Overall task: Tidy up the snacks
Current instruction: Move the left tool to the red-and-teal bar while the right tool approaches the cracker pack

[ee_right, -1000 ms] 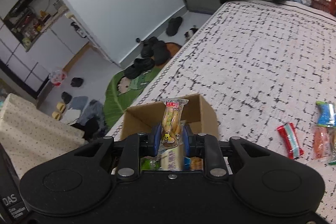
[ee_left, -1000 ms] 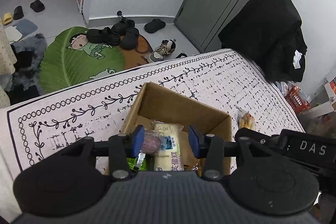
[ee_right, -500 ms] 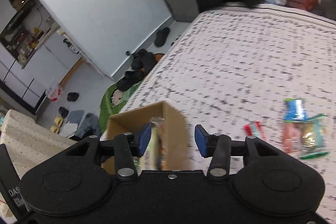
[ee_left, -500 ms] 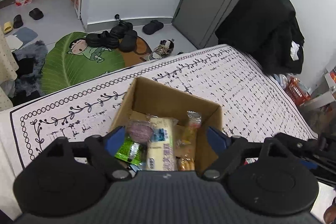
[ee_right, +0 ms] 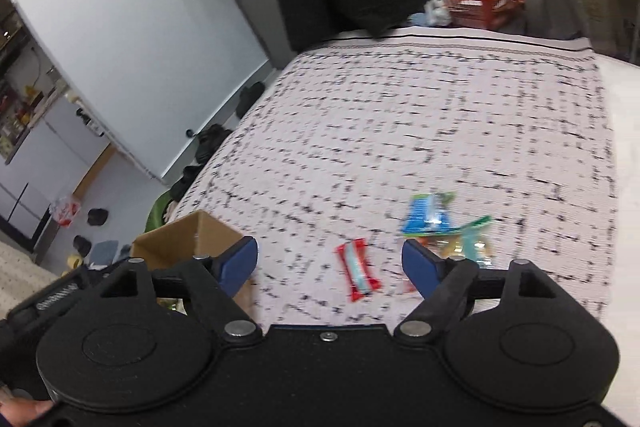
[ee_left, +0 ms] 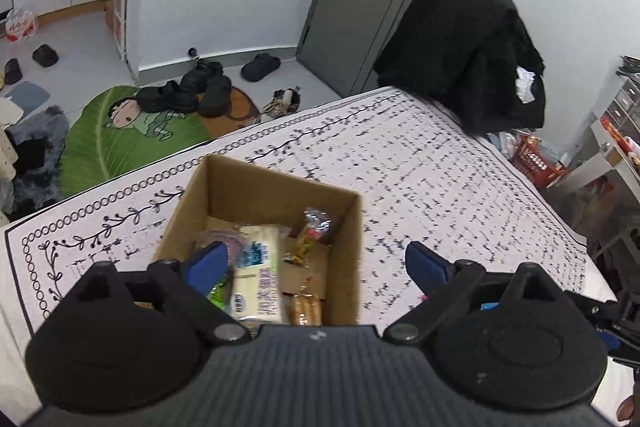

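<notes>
An open cardboard box [ee_left: 344, 251] sits on the patterned bed cover and holds several snack packs, among them a pale yellow pack [ee_left: 258, 275] and a yellow-and-red pack [ee_left: 314, 231] leaning in its right corner. My left gripper [ee_left: 316, 265] is open and empty above the box's near side. My right gripper [ee_right: 330, 263] is open and empty over the cover; the box [ee_right: 180, 241] is at its left. A red snack bar [ee_right: 357, 271] lies between its fingers. A blue pack [ee_right: 428, 215] and a clear pack [ee_right: 472, 243] lie to the right.
A black coat [ee_left: 468, 51] hangs over the bed's far end, with an orange basket [ee_right: 486, 3] behind it. Shoes and a green leaf rug [ee_left: 132, 135] lie on the floor left of the bed. The cover [ee_right: 420, 123] stretches far beyond the snacks.
My right gripper let the yellow-and-red pack go into the box, opened wide and swung right toward the loose snacks. My left gripper opened wide above the box.
</notes>
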The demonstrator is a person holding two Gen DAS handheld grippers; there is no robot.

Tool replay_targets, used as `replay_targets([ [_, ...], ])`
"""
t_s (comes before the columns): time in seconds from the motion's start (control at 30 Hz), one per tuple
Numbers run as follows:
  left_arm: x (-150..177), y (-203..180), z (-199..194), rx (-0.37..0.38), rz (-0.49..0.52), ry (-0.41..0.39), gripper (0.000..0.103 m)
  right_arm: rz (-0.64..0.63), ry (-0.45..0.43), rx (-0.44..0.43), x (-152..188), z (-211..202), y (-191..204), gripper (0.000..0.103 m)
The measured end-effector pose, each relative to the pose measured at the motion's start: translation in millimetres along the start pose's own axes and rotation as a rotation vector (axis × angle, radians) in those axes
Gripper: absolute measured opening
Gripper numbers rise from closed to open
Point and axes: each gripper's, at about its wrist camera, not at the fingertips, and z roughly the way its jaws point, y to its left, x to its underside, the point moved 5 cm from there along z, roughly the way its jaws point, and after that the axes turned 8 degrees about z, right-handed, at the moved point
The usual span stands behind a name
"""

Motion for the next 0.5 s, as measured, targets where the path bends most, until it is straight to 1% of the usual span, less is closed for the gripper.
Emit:
replay_targets([
  [0.33,1.9,-38.0,-7.3,0.049,0.076,-0.046,0.095,0.080,-0.005,0.033,4.4,-2.0,-56.7,0.078],
  [0.5,7.3,-58.2,-4.5,0.075,0.104,-0.043,0.095,0.119,0.002,0.038,8.1,6.2,-79.1,0.078],
])
